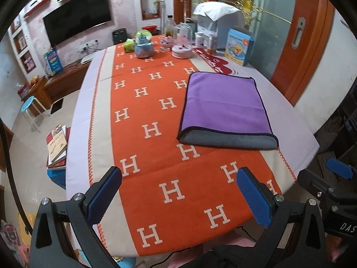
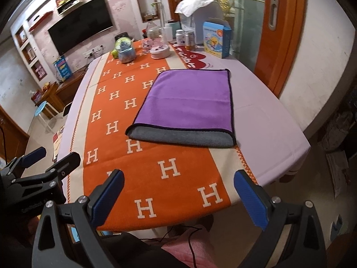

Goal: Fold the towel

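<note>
A purple towel [image 1: 225, 105] with a grey underside lies folded flat on the orange H-patterned table runner [image 1: 156, 134]; its grey lower layer sticks out along the near edge. It also shows in the right wrist view [image 2: 189, 100]. My left gripper [image 1: 178, 192] is open and empty, hovering over the table's near edge, well short of the towel. My right gripper [image 2: 178, 196] is open and empty, also near the front edge. The right gripper shows at the right border of the left wrist view [image 1: 334, 178], and the left gripper at the left border of the right wrist view [image 2: 33, 167].
Several items crowd the table's far end: a snow globe [image 1: 144, 44], a round white tin [image 1: 181, 50], jars, a blue box [image 1: 238, 47] and a white appliance [image 1: 223, 26]. A door [image 1: 299, 44] stands at right. Books [image 1: 57, 147] and a stool [image 1: 30, 109] are on the floor left.
</note>
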A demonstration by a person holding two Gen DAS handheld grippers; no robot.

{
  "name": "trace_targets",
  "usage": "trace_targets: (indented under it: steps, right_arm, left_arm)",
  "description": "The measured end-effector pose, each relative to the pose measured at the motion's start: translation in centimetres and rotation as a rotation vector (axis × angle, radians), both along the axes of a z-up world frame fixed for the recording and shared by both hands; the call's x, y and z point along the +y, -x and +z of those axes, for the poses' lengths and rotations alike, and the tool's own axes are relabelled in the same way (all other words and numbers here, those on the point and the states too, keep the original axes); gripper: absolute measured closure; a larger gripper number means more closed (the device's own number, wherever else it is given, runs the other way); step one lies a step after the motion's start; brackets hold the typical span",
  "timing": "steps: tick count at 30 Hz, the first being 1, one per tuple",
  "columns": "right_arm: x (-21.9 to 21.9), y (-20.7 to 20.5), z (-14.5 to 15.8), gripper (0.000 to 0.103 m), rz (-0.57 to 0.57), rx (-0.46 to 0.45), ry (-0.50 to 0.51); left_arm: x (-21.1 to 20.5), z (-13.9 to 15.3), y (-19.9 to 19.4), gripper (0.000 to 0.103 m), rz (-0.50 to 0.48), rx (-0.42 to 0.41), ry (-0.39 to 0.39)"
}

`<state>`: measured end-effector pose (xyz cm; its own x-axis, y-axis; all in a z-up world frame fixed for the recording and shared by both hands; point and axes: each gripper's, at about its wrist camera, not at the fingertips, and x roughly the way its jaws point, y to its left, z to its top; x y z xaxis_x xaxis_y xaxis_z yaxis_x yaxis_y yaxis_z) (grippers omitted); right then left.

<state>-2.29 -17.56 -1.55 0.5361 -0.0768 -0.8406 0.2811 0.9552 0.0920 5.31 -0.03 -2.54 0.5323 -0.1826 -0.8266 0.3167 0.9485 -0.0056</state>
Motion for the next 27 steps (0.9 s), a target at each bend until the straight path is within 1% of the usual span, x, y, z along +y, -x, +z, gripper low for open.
trace_targets:
  steps: [8,10,16,21,23,27]
  right_arm:
    - [-2.4,-0.7,-0.6,0.004,-0.068,-0.007,-0.006]
    - [-3.2,-1.1,-0.7,0.004,-0.081,-0.010,-0.010]
    - [-5.7,-2.8,-1.3,0.006,-0.088,-0.019,0.027]
    - [-7.5,-4.5,-2.6,0.007,-0.052,-0.027,0.054]
    - [-8.0,-5.2,-3.2,0.011,-0.019,-0.032,0.062]
    - [-9.4,-6.5,-4.9,0.013,0.033,-0.040,0.047]
  left_arm:
    - [-2.0,-1.2,-1.8,0.001,-0.079,0.025,-0.028]
    - [-2.4,-1.4,-2.3,0.001,-0.087,0.027,-0.041]
    - [-3.8,-2.2,-4.8,0.001,-0.095,0.042,-0.065]
    - [-5.4,-3.4,-7.2,0.001,-0.113,0.065,-0.088]
    - [-6.0,-4.0,-8.2,0.001,-0.123,0.078,-0.094]
    - [-7.4,-5.7,-9.9,0.001,-0.159,0.102,-0.117]
